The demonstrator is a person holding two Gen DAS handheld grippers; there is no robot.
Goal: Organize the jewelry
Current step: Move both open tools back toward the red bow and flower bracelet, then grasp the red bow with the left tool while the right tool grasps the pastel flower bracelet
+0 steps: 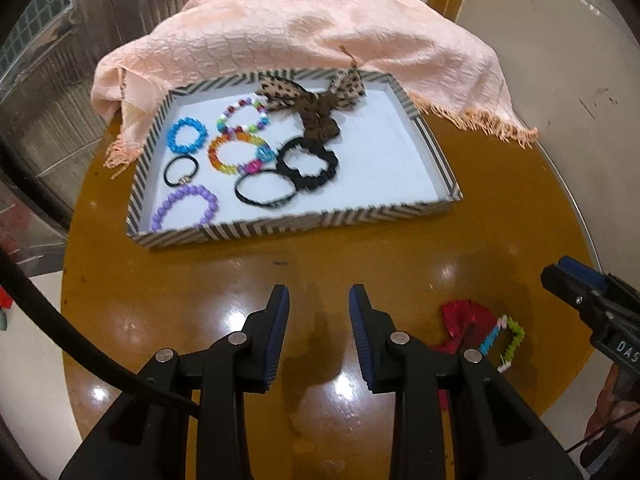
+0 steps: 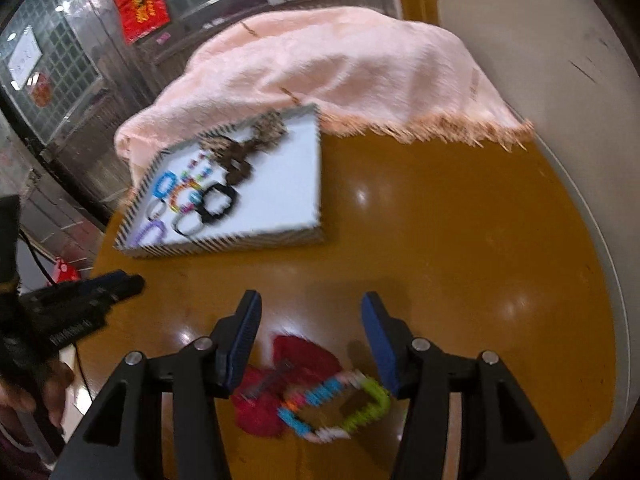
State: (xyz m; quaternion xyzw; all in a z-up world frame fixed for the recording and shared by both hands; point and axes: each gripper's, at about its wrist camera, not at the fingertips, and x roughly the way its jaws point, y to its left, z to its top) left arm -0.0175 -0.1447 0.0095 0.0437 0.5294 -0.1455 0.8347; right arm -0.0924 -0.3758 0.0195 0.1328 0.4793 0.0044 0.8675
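A striped-rim tray (image 1: 288, 232) with a white floor sits on the round brown table (image 1: 200, 288). It holds several bead bracelets, black hair ties, a black scrunchie (image 1: 308, 168) and a leopard-print bow (image 1: 316, 100). My left gripper (image 1: 319, 300) is open and empty, in front of the tray. My right gripper (image 2: 310, 312) is open over a red bow (image 2: 276, 392) and a multicoloured bead bracelet (image 2: 336, 404), which lie on the table between its fingers. These two also show in the left wrist view, the bow (image 1: 460, 320) and bracelet (image 1: 506, 338). The tray (image 2: 224, 240) is blurred in the right wrist view.
A peach fringed cloth (image 1: 304, 36) is heaped behind the tray and hangs over its back rim. The table edge (image 1: 576, 200) curves round on the right. The right gripper's tip (image 1: 576, 284) shows at the right edge of the left wrist view.
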